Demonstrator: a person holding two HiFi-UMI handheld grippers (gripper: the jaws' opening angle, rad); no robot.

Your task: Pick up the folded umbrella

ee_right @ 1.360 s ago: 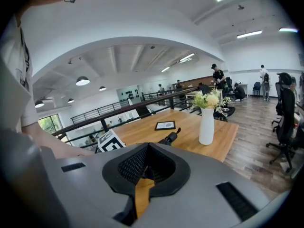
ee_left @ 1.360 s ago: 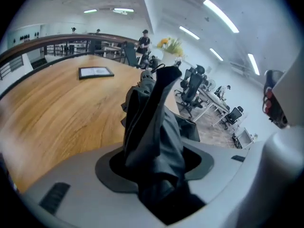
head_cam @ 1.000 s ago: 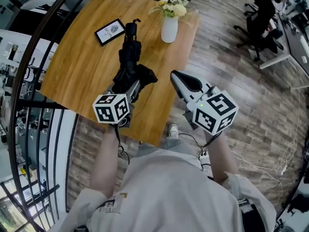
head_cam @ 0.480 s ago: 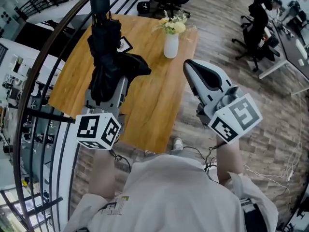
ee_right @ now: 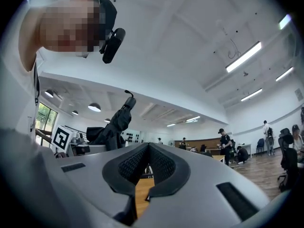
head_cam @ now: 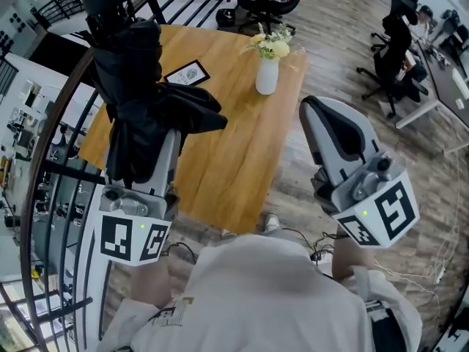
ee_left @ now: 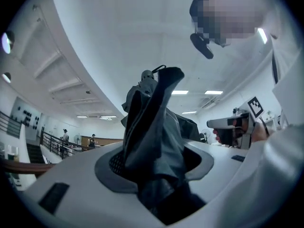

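The folded black umbrella (head_cam: pixel 130 86) is off the table, held up high at the head view's left and pointing away from me. My left gripper (head_cam: pixel 152 127) is shut on its bunched lower folds; loose fabric spills over the jaws. In the left gripper view the umbrella (ee_left: pixel 152 127) fills the space between the jaws of the left gripper (ee_left: pixel 156 175). My right gripper (head_cam: pixel 321 114) hangs beside it at the right, shut, with nothing in it. In the right gripper view the right gripper (ee_right: pixel 148 151) has its pads meeting, and the umbrella (ee_right: pixel 116 122) shows off to the left.
Below lies the wooden table (head_cam: pixel 234 145), with a white vase of flowers (head_cam: pixel 267 72) and a framed card (head_cam: pixel 187 73) at its far side. A curved black railing (head_cam: pixel 51 174) runs along the left. Office chairs (head_cam: pixel 392 42) stand at the far right.
Both grippers have risen toward the camera. The umbrella went up with the left gripper, from low over the table to high above it; the right gripper stayed shut.
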